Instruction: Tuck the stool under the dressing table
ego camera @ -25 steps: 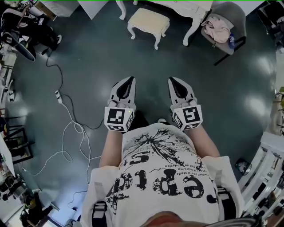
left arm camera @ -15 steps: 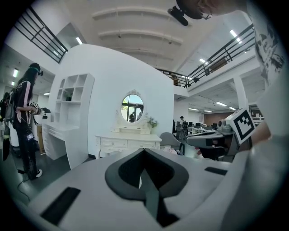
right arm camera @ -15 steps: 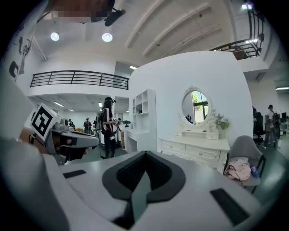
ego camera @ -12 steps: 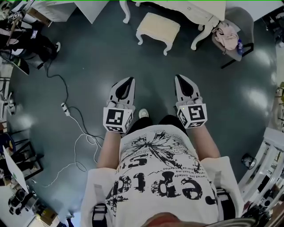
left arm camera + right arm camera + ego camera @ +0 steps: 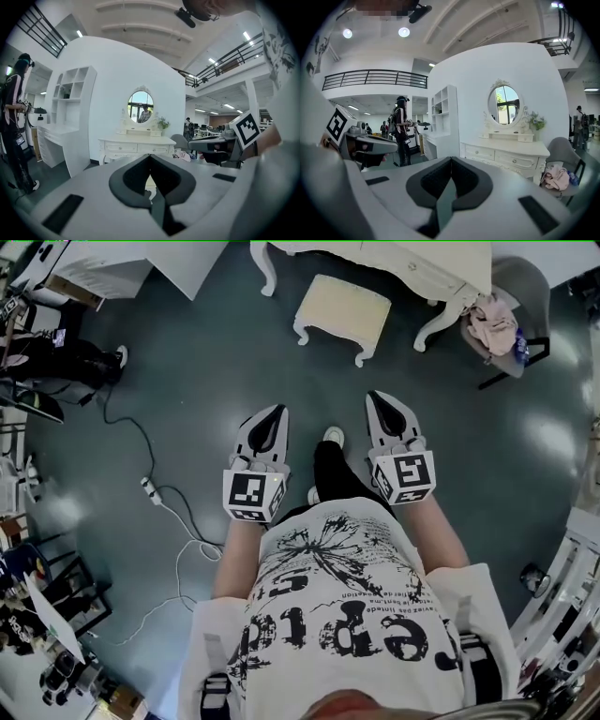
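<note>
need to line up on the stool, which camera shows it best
The head view: the whole stool shows from above, standing just out from the dressing table. The left gripper view shows only a pale sliver low down, likely the stool; the right gripper view shows none of it.

The person (image 5: 328,596) now stands nearer the stool (image 5: 342,304) and the dressing table (image 5: 412,261) than one second ago. The left gripper (image 5: 276,414) and the right gripper (image 5: 377,401) have advanced with the body towards the stool. One shoe (image 5: 333,436) is now planted forward on the floor (image 5: 187,381), between the two grippers.
</note>
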{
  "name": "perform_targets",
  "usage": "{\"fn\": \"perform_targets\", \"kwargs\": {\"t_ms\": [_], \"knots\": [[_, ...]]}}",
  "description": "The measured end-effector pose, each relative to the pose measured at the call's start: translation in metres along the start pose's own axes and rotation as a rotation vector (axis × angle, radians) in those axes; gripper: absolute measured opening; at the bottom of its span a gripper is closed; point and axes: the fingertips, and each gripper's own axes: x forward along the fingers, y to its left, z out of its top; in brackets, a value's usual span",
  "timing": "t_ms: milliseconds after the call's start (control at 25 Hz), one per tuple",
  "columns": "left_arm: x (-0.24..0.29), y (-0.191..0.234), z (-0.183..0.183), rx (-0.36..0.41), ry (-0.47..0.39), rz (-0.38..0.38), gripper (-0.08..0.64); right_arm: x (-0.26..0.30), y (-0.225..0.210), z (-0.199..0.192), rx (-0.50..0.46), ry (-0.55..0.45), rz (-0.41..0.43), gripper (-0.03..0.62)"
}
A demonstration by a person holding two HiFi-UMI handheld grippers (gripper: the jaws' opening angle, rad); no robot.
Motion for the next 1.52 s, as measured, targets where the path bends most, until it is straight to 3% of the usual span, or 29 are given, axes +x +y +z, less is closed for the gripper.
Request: {"fn": "perform_targets", "kwargs": {"t_ms": [240, 520, 840, 1080, 1200, 1520], "knots": [[0.089, 0.036, 0.018, 0.028, 0.053, -0.033, 0.020, 0.072, -0.054, 0.013, 0.009, 0.002, -0.019, 0.017], [0.189, 0.073, 0.030, 0.033, 0.091, -0.057, 0.020, 0.140, -0.115, 0.000, 0.057, 0.067, -0.036, 0.017], [0.299, 0.098, 0.008, 0.059, 0.185, -0.200, 0.020, 0.211, -0.167, -0.037, 0.124, 0.153, -0.149, 0.017], [0.375, 0.120, -0.047, 0.008, 0.302, -0.328, 0.020, 0.258, -0.193, -0.092, 0.239, 0.247, -0.289, 0.017], [0.417, 0.133, -0.083, 0.034, 0.334, -0.364, 0.020, 0.295, -0.209, -0.130, 0.271, 0.288, -0.332, 0.017], [0.477, 0.151, -0.213, 0.029, 0.445, -0.454, 0.020, 0.371, -0.231, -0.254, 0.351, 0.384, -0.402, 0.017]]}}
